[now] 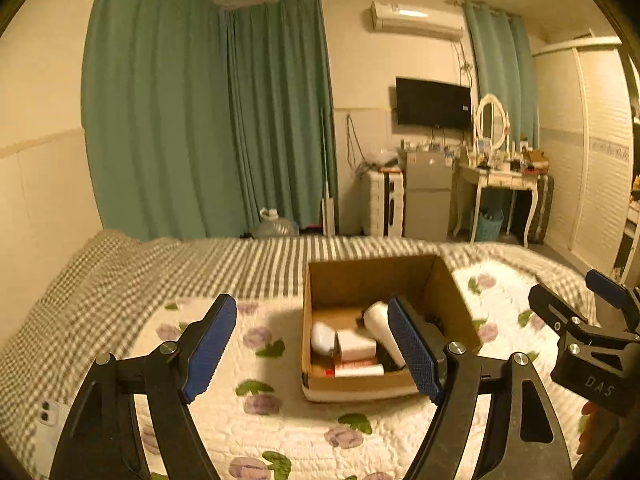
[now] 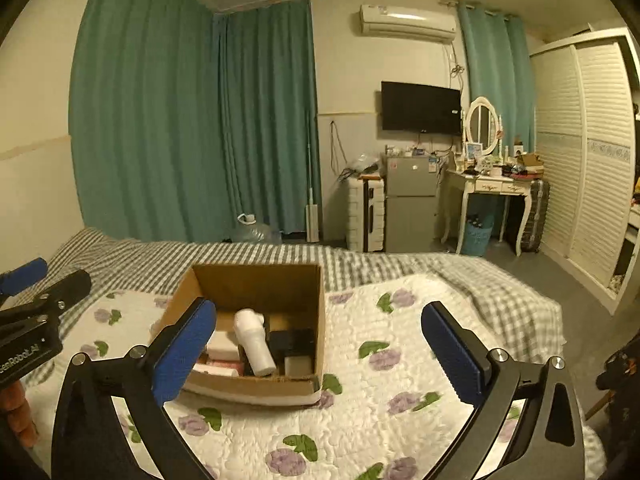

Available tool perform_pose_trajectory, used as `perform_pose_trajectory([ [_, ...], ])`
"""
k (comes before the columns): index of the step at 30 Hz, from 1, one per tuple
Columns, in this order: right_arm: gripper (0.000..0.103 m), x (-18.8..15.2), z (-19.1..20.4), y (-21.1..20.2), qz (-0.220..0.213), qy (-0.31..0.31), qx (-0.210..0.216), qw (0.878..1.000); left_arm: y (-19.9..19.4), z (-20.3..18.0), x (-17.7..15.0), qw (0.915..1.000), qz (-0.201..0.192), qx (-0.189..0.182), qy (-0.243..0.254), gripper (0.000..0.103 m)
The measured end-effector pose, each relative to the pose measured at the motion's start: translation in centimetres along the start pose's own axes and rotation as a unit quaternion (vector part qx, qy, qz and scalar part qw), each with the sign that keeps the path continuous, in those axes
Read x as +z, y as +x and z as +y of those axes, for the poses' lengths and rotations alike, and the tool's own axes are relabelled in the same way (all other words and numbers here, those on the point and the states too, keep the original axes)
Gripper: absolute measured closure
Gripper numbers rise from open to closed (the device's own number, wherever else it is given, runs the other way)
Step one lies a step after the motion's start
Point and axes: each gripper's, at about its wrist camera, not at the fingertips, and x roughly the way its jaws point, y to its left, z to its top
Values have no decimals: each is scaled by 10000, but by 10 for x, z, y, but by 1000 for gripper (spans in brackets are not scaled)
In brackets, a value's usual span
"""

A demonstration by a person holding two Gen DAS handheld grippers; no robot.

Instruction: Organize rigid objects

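An open cardboard box [image 1: 370, 278] [image 2: 256, 282] stands on the flowered quilt of the bed. Inside it lie a white bottle [image 1: 380, 320] [image 2: 254, 342], a white rounded case [image 1: 322, 336], pale small boxes [image 1: 356, 346] [image 2: 222, 346] and dark items [image 2: 294, 342]. My left gripper [image 1: 316, 346] is open and empty, held above the quilt just in front of the box. My right gripper [image 2: 320, 354] is open and empty, to the right front of the box. Each gripper shows at the edge of the other's view.
A white phone [image 1: 48, 424] lies on the checked sheet at the left. The quilt [image 2: 400, 360] spreads around the box. Beyond the bed stand a water jug [image 2: 256, 230], a small fridge [image 2: 410, 204], a dressing table [image 2: 494, 186] and a wardrobe [image 2: 580, 160].
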Motion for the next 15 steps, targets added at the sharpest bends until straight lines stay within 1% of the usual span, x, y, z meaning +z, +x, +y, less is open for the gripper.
perform_pose_trajectory([
  [5, 0, -32, 8, 24, 184, -279, 54, 9994, 16, -5, -25, 9998, 198, -54, 47, 22],
  [7, 0, -36, 10, 29, 247, -270, 120, 9993, 20, -6, -30, 9996, 261, -63, 86, 22],
  [15, 0, -41, 12, 34, 319, -306, 76, 9990, 19, -5, -37, 9995, 288, -78, 140, 22],
])
